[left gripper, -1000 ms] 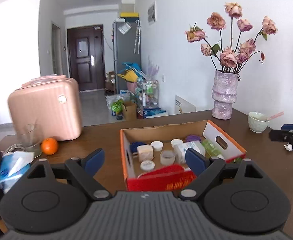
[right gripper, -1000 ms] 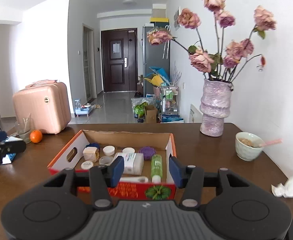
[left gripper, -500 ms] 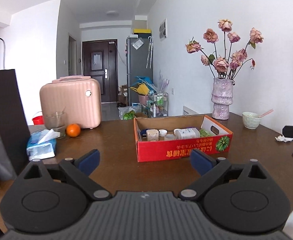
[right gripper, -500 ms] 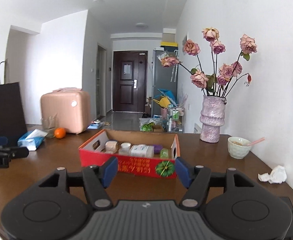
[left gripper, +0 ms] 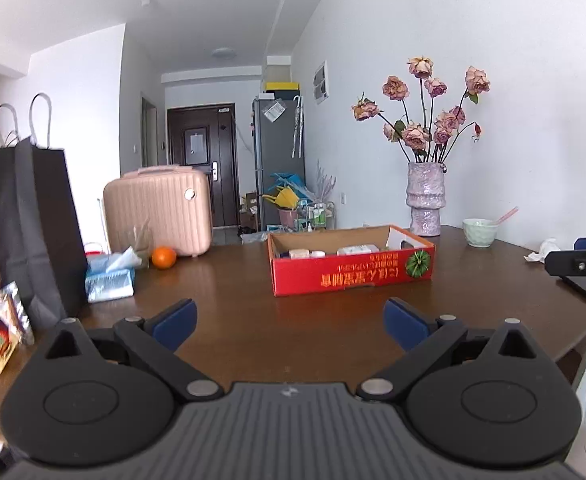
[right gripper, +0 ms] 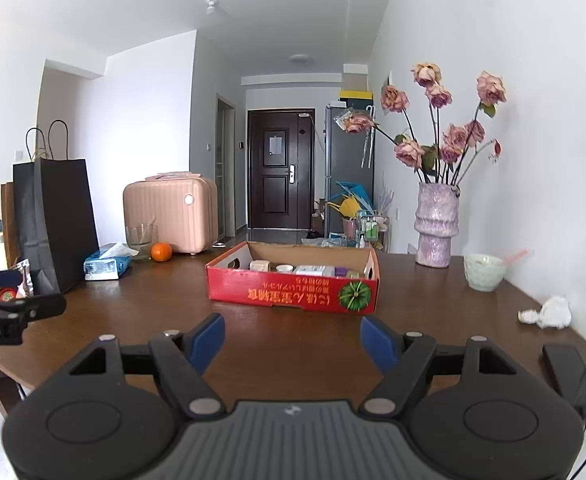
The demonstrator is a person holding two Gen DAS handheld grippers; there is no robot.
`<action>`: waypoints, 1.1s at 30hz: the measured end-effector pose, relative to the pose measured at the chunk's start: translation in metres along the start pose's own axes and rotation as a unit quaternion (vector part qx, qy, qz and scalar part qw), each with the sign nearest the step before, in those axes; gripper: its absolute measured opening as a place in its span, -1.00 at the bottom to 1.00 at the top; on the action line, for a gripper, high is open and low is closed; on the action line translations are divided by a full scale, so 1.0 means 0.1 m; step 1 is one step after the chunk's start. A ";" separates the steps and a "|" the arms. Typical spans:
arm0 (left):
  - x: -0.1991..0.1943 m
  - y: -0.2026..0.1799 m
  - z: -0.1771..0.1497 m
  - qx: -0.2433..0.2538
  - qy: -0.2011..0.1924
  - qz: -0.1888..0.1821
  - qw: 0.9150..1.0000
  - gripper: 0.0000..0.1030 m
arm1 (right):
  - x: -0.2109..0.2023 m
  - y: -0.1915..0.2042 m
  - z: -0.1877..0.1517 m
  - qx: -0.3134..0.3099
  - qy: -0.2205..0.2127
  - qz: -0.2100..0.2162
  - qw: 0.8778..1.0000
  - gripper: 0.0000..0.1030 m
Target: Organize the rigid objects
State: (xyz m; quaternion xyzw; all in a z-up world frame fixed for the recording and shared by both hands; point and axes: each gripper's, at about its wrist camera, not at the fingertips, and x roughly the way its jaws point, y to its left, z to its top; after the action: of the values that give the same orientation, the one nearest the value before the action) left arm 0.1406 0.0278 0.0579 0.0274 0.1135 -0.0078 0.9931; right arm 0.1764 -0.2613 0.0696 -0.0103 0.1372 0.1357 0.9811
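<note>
- The left gripper (left gripper: 289, 322) hangs over the table (left gripper: 233, 280) near its front edge, fingers spread wide, holding nothing.
- The right gripper (right gripper: 293, 338) is likewise spread and empty.
- The red box (right gripper: 293, 294) sits mid-table, well apart from both, with jars and bottles (right gripper: 313, 270) inside.
- Risk: reaching in from this low angle could knock the near wall and shove the box.

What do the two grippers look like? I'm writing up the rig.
Both match: the left gripper and right gripper have blue pads on black angular fingers, silver pivot pins, two round black housings with disc recesses, and a ribbed grey centre body bearing a small logo. No sleeves or cables show.
</note>
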 end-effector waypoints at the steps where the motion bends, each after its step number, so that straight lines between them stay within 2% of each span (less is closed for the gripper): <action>1: -0.06 0.01 -0.06 -0.001 -0.002 0.002 1.000 0.98 | -0.03 0.03 -0.06 0.002 0.001 -0.003 1.000 0.45; 8: -0.27 0.09 -0.42 -0.006 0.011 0.017 1.000 1.00 | -0.21 0.23 -0.54 -0.004 -0.005 -0.016 1.000 0.45; 11: -0.34 0.09 -0.53 -0.005 0.022 0.023 0.999 1.00 | -0.30 0.30 -0.73 0.007 0.002 -0.007 1.000 0.53; 13: -0.41 0.08 -0.56 -0.011 0.014 0.025 1.000 1.00 | -0.39 0.34 -0.83 0.010 0.002 -0.013 1.000 0.55; 19: -0.54 -0.02 -0.46 -0.001 -0.014 0.003 1.000 1.00 | -0.57 0.49 -0.86 -0.006 -0.009 0.008 1.000 0.63; 23: -0.56 -0.05 -0.45 0.002 -0.013 -0.008 1.000 1.00 | -0.58 0.57 -0.85 -0.027 -0.016 0.004 0.999 0.65; 33: -0.56 -0.08 -0.46 0.005 -0.012 -0.014 1.000 1.00 | -0.56 0.49 -0.82 -0.006 -0.011 -0.003 1.000 0.70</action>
State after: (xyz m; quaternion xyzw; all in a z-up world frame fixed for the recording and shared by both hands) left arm 0.0756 0.0232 0.0253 0.0305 0.1015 -0.0226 0.9941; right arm 0.0899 -0.2338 0.0066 -0.0156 0.1255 0.1332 0.9830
